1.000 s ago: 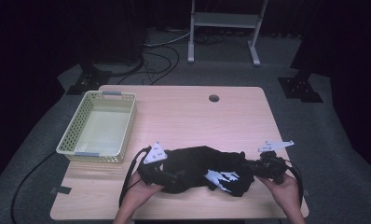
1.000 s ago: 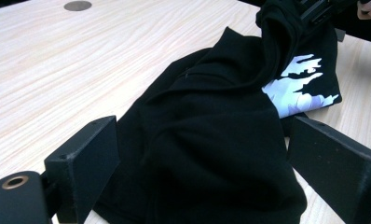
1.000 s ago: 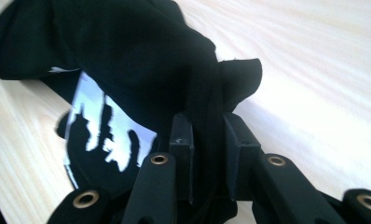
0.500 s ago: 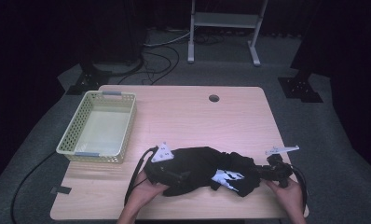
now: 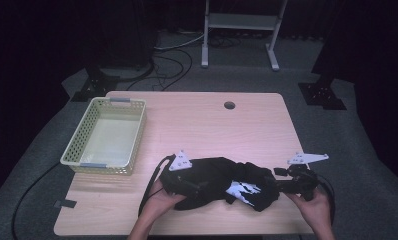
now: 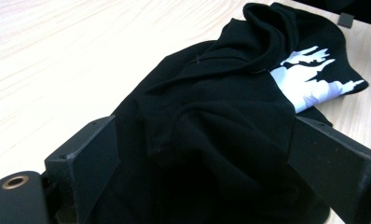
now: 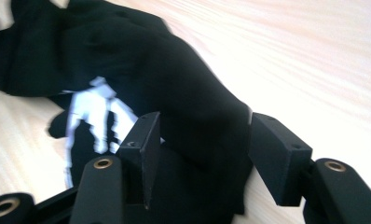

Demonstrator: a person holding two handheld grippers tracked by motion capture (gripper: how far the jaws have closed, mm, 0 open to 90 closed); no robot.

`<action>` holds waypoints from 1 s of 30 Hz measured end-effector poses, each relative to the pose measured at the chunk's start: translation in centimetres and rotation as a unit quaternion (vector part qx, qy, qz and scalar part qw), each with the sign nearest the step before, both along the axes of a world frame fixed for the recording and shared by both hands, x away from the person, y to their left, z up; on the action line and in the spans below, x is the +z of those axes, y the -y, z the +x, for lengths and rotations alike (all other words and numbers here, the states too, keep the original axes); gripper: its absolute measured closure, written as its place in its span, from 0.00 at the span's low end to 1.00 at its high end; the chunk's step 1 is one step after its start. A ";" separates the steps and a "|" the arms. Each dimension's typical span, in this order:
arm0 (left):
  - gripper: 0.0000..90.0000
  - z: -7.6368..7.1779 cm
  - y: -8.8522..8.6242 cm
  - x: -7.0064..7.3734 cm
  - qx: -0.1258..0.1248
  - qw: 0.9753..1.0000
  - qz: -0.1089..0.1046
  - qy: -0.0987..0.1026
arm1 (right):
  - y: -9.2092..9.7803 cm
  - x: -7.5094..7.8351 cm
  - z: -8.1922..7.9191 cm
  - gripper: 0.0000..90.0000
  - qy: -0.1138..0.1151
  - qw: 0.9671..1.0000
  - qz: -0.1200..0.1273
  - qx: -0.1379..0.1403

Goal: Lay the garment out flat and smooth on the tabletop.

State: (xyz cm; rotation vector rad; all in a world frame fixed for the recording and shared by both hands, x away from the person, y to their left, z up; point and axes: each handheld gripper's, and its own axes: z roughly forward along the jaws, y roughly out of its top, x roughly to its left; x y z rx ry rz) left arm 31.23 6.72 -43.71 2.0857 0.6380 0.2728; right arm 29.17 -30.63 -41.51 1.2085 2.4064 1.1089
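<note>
A crumpled black garment (image 5: 217, 182) with a white print lies near the table's front edge. My left gripper (image 5: 196, 187) is at its left end; in the left gripper view its jaws stand wide apart, open (image 6: 202, 154), with a heap of the black cloth (image 6: 221, 116) bulging between them. My right gripper (image 5: 278, 185) is at the garment's right end. In the right gripper view its jaws (image 7: 204, 140) are much closer together and pinch a thick fold of the cloth (image 7: 183, 93), with the white print to the left.
A pale yellow-green mesh basket (image 5: 137, 135) stands at the table's left, nothing in it. The wooden table (image 5: 212, 130) has a small round hole (image 5: 229, 105) near its far edge. Black cables run over the grey floor beyond.
My left gripper has slid a little right, further into the garment. The right gripper has dropped slightly toward the front edge, and the cloth has bunched between them.
</note>
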 end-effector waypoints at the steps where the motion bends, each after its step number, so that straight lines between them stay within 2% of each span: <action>1: 0.10 0.1 0.2 -0.1 -0.001 1.000 0.000 -0.001 | -0.6 0.0 0.0 0.51 0.003 1.000 -0.006 0.009; 3: 0.14 0.3 0.7 -0.3 -0.007 1.000 0.005 -0.002 | -1.7 -0.5 0.2 0.51 0.001 0.999 -0.020 0.027; 6: 0.14 0.8 1.2 -0.9 -0.011 1.000 0.015 -0.013 | -3.0 -1.5 0.9 0.52 -0.020 0.999 -0.028 0.040; 12: 0.14 1.8 1.5 -2.3 -0.020 0.998 0.048 -0.047 | -5.0 -3.7 2.5 0.52 -0.055 0.996 -0.034 0.061; 15: 0.14 2.1 1.3 -2.8 -0.020 0.996 0.056 -0.061 | -5.9 -4.4 3.0 0.52 -0.065 0.995 -0.029 0.070; 17: 0.14 2.2 0.9 -3.1 -0.021 0.995 0.067 -0.075 | -6.2 -4.6 3.2 0.52 -0.066 0.995 -0.023 0.073; 20: 0.14 2.1 0.5 -3.4 -0.018 0.994 0.072 -0.083 | -6.9 -4.8 3.3 0.52 -0.063 0.994 -0.020 0.082; 25: 0.14 1.3 -0.9 -3.3 -0.014 0.993 0.080 -0.086 | -8.0 -4.9 2.9 0.52 -0.058 0.993 -0.018 0.098; 30: 0.14 0.4 -2.3 -3.1 -0.013 0.992 0.089 -0.090 | -9.5 -5.1 1.6 0.51 -0.052 0.991 -0.015 0.121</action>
